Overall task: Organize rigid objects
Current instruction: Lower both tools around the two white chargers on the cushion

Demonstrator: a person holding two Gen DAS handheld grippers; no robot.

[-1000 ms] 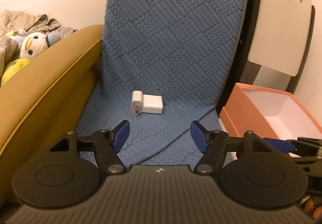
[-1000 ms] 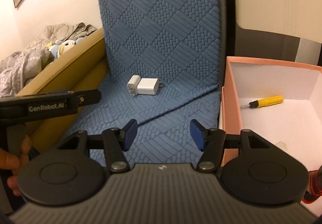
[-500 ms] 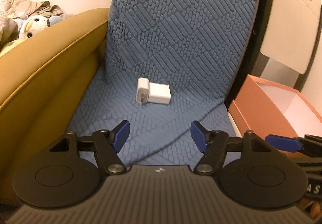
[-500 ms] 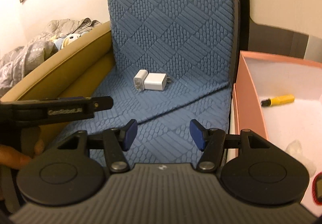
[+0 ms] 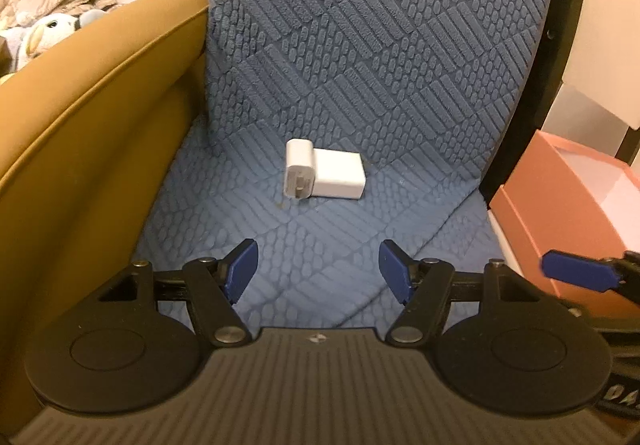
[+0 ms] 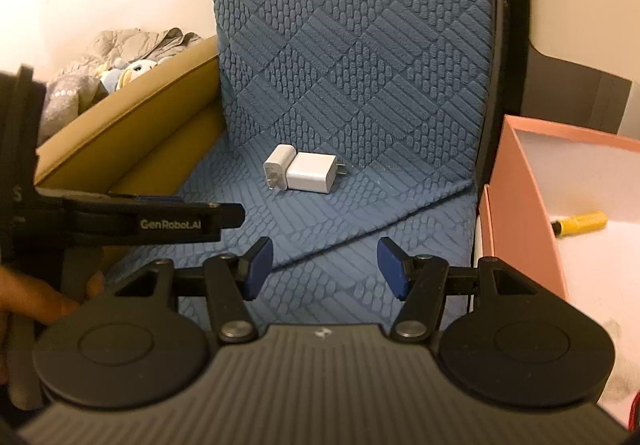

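Observation:
Two white wall chargers lie touching on the blue textured seat cushion [image 5: 320, 237]: a small one [image 5: 299, 169] on the left and a larger one [image 5: 340, 177] on the right. They also show in the right wrist view, small [image 6: 279, 169] and large [image 6: 313, 178] with prongs pointing right. My left gripper [image 5: 317, 269] is open and empty, short of the chargers. My right gripper [image 6: 325, 267] is open and empty, also short of them. A pink box [image 6: 532, 213] stands right of the cushion and holds a yellow screwdriver [image 6: 580, 221].
A tan padded armrest [image 5: 92, 117] runs along the cushion's left side, with plush toys [image 5: 44, 33] and a crumpled jacket behind it. The blue backrest [image 6: 360, 37] rises behind the chargers. The pink box [image 5: 560, 189] edges the seat's right side. The left gripper's body [image 6: 132, 221] crosses the right wrist view.
Both grippers have moved forward toward the chargers, which now look larger and more centred. Both stay open. The chargers and the screwdriver have not moved.

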